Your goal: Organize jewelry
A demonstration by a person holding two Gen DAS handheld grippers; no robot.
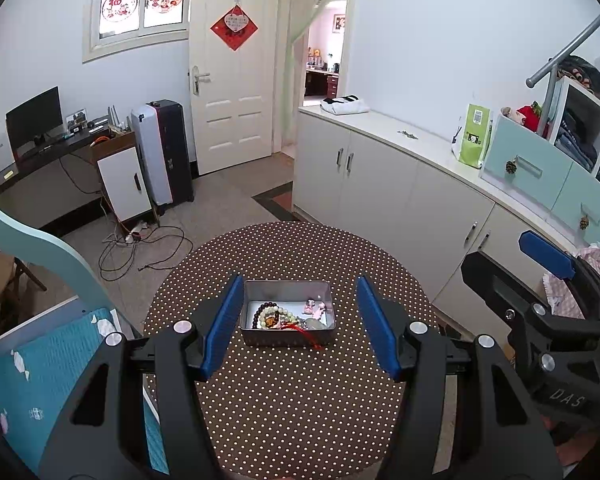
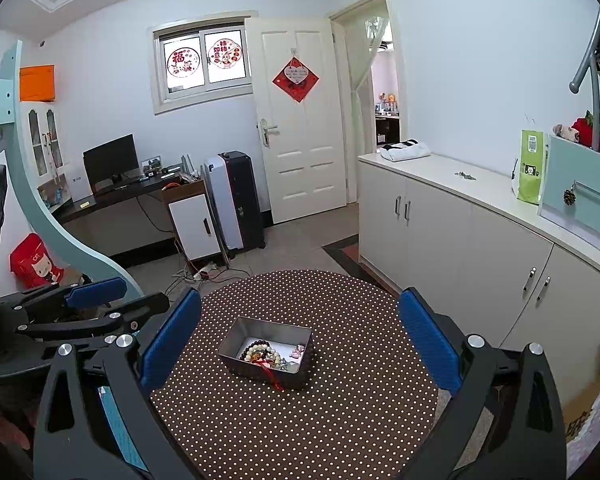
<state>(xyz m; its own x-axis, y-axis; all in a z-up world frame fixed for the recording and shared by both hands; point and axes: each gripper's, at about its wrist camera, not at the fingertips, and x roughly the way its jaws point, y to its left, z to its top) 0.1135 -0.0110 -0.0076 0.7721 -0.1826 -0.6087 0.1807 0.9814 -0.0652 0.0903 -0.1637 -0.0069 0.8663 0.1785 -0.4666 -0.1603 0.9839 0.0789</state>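
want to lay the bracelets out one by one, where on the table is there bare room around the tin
The polka-dot tablecloth is bare all round the metal tin: a wide patch between the tin and the near edge, a band behind it to the far edge, strips on both sides. Only the tin is crowded, with bead bracelets, a pink piece and a red tassel over its front wall.

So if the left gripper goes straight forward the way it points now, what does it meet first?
Most likely the metal tin of jewelry on the dotted table. It sits centred between the open left gripper, and nothing lies in front of it. Depth is unclear, so the gripper may reach the tablecloth just before the tin.
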